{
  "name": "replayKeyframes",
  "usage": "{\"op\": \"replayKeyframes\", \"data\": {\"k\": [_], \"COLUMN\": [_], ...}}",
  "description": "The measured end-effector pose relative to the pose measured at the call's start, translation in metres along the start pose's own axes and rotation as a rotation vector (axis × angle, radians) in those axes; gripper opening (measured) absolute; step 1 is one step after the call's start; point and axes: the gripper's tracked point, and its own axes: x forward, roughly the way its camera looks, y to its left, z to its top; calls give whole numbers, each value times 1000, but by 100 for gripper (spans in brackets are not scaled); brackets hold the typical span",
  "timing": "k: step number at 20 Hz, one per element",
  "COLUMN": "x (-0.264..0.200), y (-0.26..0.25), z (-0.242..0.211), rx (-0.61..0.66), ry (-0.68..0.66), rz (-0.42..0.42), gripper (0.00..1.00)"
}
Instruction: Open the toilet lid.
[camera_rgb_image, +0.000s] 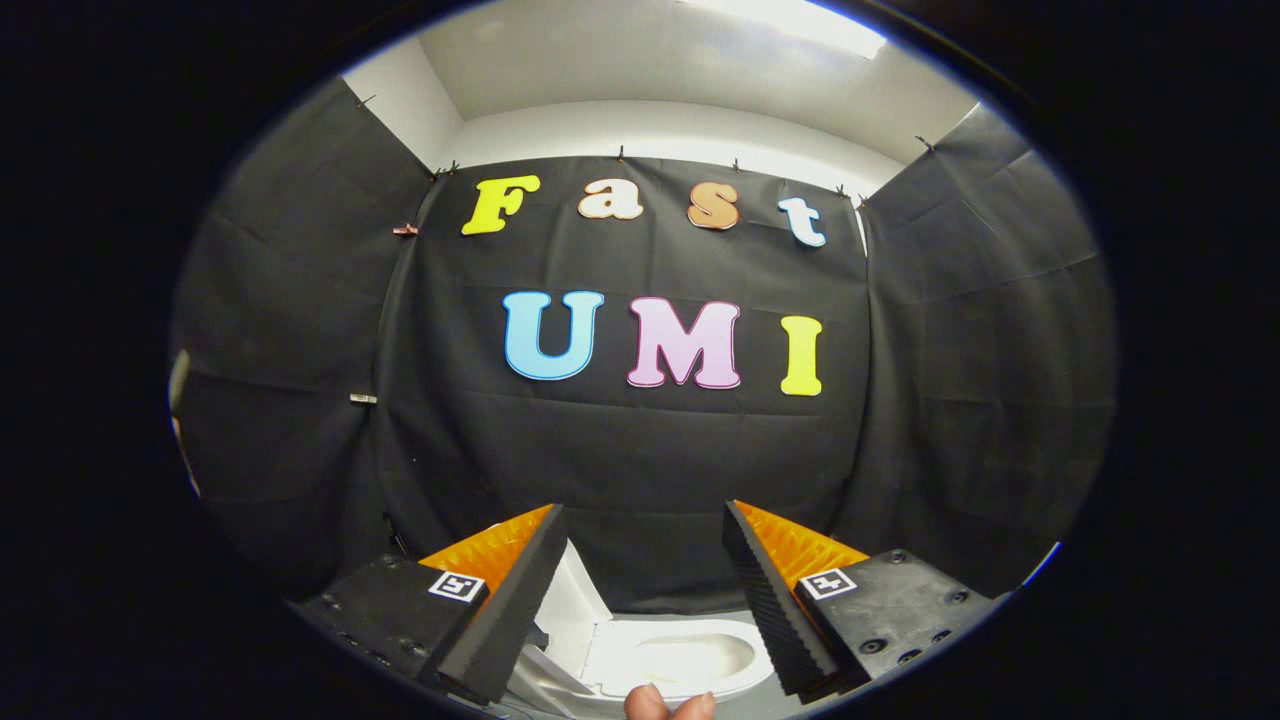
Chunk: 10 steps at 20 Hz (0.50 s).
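— So what stood around the toilet (668, 655)?
— Black creased cloth wall (640, 470) behind it, white ceiling (640, 70) above. Fingertips of a person's hand (668, 706) showed just below the bowl.
— Where was the toilet?
— Low between the gripper (640, 555) fingers and beyond them, its oval bowl running crosswise, smooth glossy white. The lid (575, 600) appeared raised, standing beside the left finger, though partly hidden.
— And the claw?
— Spread wide, holding nothing; ridged black foam pads (765, 590) on orange wedge-shaped fingers.
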Motion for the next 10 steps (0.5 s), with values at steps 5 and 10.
{"op": "replayKeyframes", "data": {"k": [5,10], "x": [-1,0], "y": [1,10], "z": [5,12], "rx": [29,24], "ry": [19,8], "rz": [8,22], "gripper": [98,98]}}
